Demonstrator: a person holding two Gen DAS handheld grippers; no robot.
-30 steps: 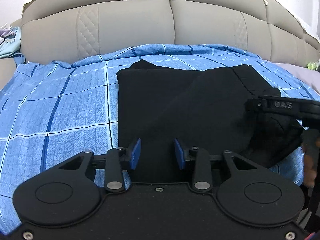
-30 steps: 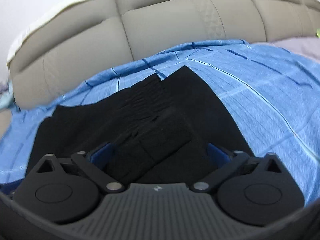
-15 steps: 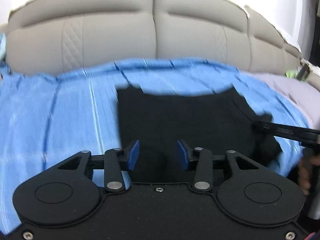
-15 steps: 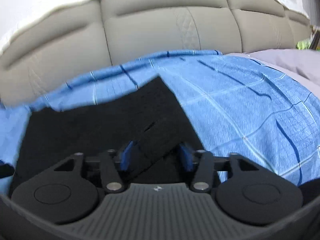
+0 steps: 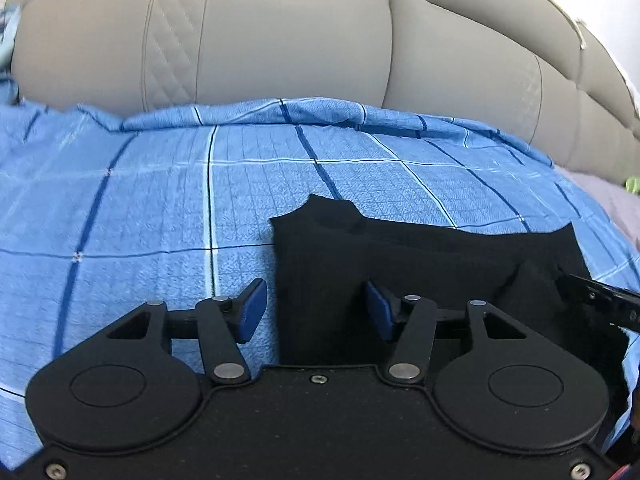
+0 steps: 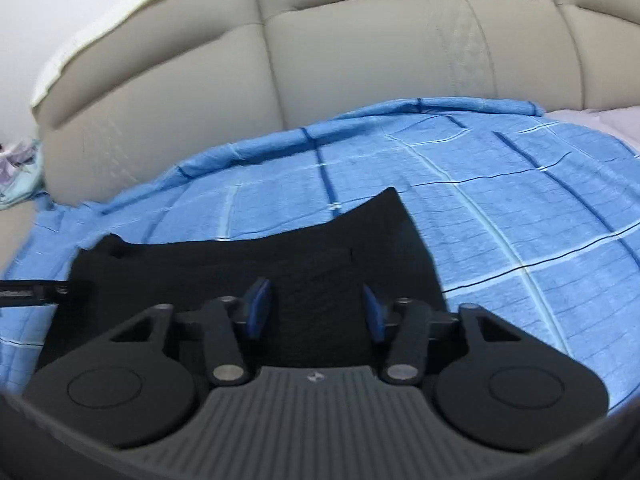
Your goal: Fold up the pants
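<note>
Black pants (image 5: 420, 264), folded into a compact rectangle, lay on the blue checked bedsheet (image 5: 160, 200) of a bed before a beige padded headboard (image 5: 280, 40). Left gripper (image 5: 316, 308) hovered at the bundle's left edge, jaws apart, gripping nothing visible. Right gripper (image 6: 316, 308) sat over the right half, jaws likewise spread, cloth between the pads but apparently unpinched. Risk judged from here: closing on only the top layer could drag it off the stack and undo the fold; the raised, uneven far corners might also flop open.
</note>
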